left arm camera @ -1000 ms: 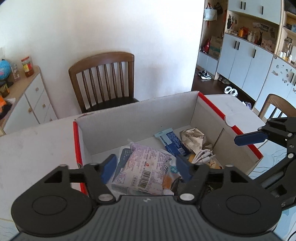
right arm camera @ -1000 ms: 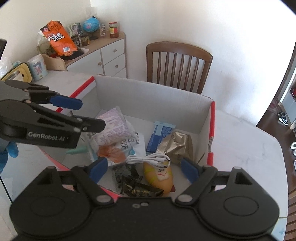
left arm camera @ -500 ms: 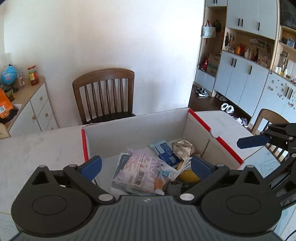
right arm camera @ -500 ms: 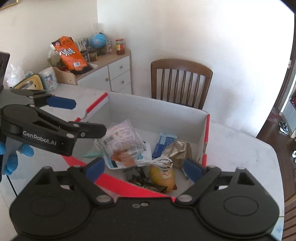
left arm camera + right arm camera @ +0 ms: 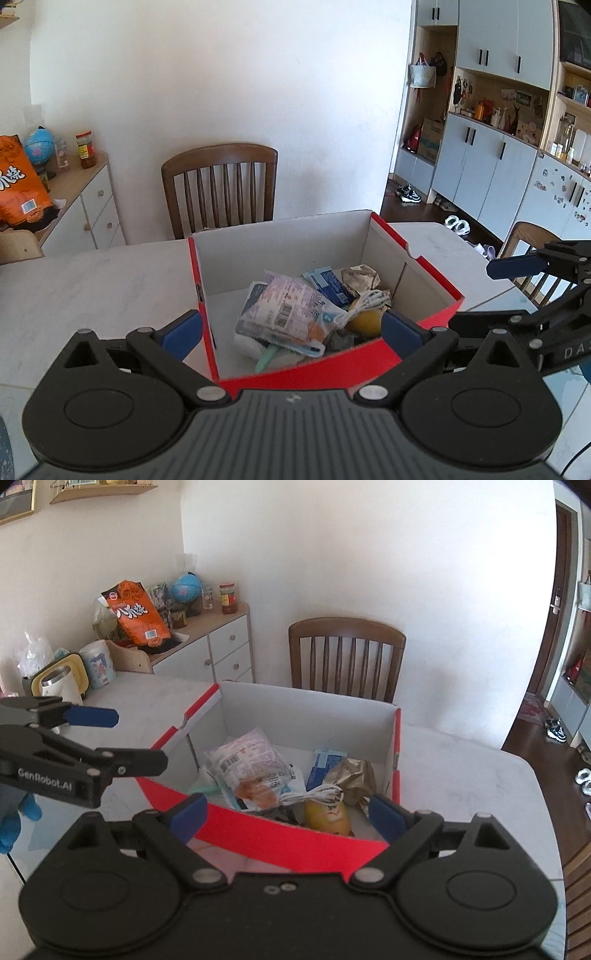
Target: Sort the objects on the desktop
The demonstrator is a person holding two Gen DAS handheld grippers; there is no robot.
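Left wrist view runs from a sideboard [image 5: 79,206] past a wooden chair [image 5: 221,188] to grey-blue cupboards [image 5: 491,162]. On the pale desk [image 5: 88,280] sits a red-edged cardboard box [image 5: 284,240], holding a barcoded snack packet [image 5: 284,310], white cable [image 5: 365,301] and other bits. Left tongs [image 5: 291,328] gape wide, empty. Only the right wrist view shows a kettle [image 5: 59,681] and orange bag [image 5: 136,616]; right tongs [image 5: 288,814] likewise spread wide, empty.
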